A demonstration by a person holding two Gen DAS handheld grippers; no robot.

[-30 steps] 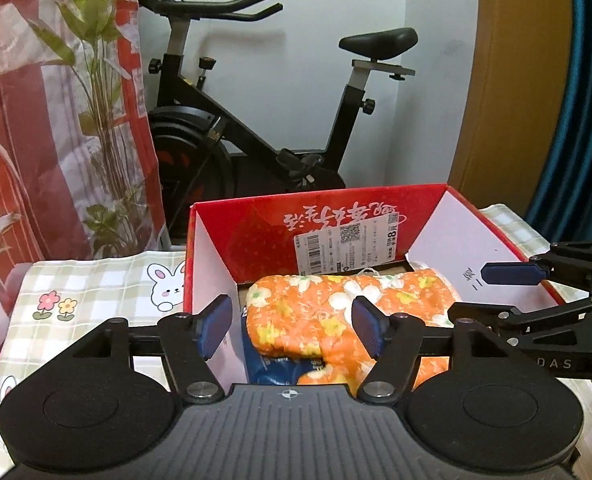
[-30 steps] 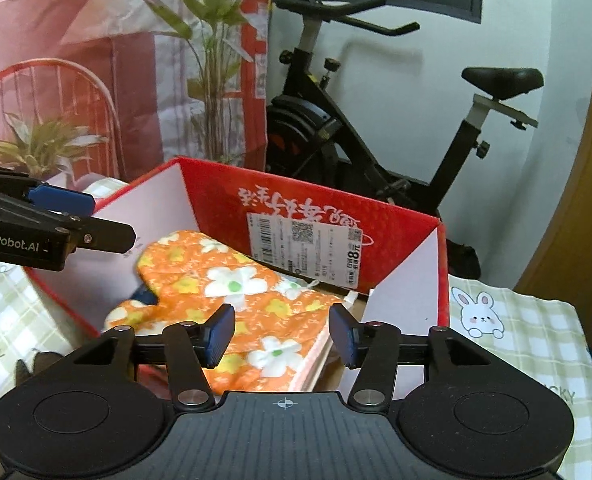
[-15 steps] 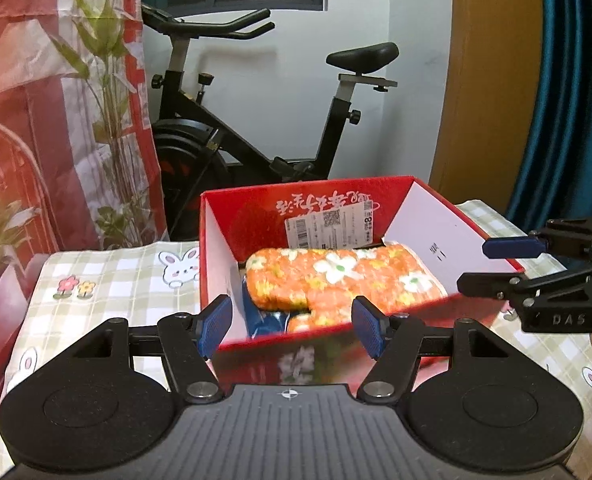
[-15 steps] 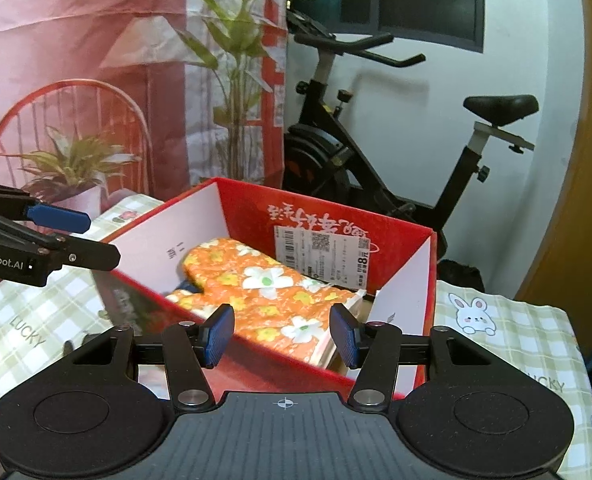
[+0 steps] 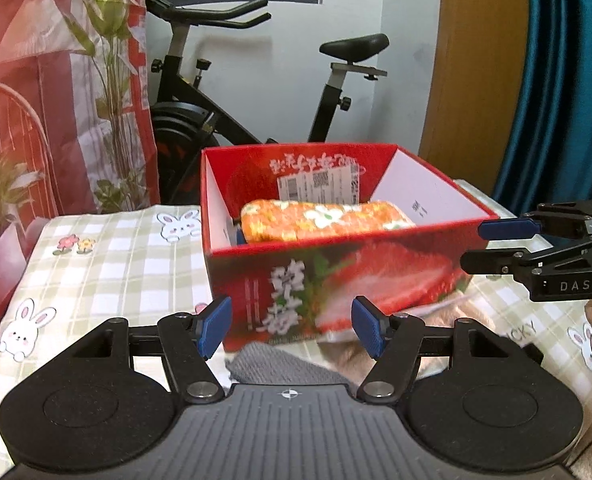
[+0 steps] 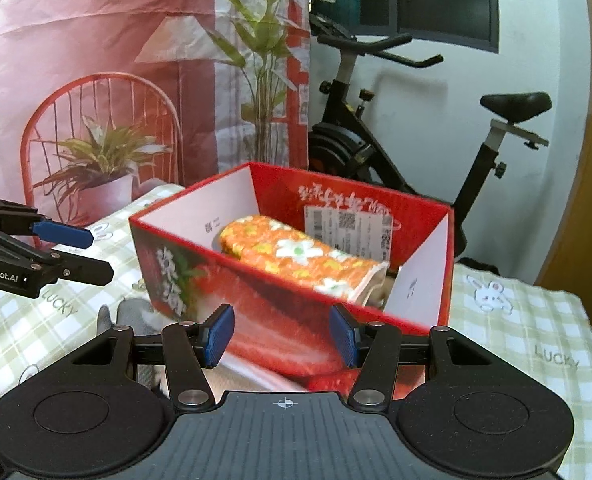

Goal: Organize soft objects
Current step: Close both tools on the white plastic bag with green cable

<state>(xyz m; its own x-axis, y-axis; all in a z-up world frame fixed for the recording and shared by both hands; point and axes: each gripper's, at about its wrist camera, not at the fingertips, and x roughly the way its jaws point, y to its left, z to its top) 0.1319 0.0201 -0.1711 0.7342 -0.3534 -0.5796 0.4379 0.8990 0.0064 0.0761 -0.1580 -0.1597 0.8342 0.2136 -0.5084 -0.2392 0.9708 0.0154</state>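
Moved: both tongs have drawn back from the red box (image 5: 336, 280); a second ago they hung over its open top, now its strawberry-printed front wall stands ahead of them.
Left tongs (image 5: 291, 326): spread wide, nothing between the blue pads (image 5: 215, 322), held low in front of the box's near wall.
Right tongs (image 6: 281, 334): also spread wide and empty, facing the box's near corner; in the left view they (image 5: 492, 246) reach in from the right, beside the box's right wall.
Orange flowered cloth (image 5: 324, 220): folded, lying inside the box beyond both tongs, its top just showing above the near rim; from the right view it (image 6: 296, 254) lies slantwise across the inside.
Blue item (image 5: 239, 236): a sliver showing at the left end of the cloth, inside the box; what it is I cannot tell.
Grey knit piece (image 5: 283, 366): on the table just beneath and between the left pads, against the foot of the box.
Beige fuzzy piece (image 5: 344, 354): beside the grey one, toward the left tongs' right-hand pad.
Tablecloth (image 5: 107, 264): green check with rabbits, under everything.
Exercise bike (image 6: 376, 132): far behind the box, by the white wall.
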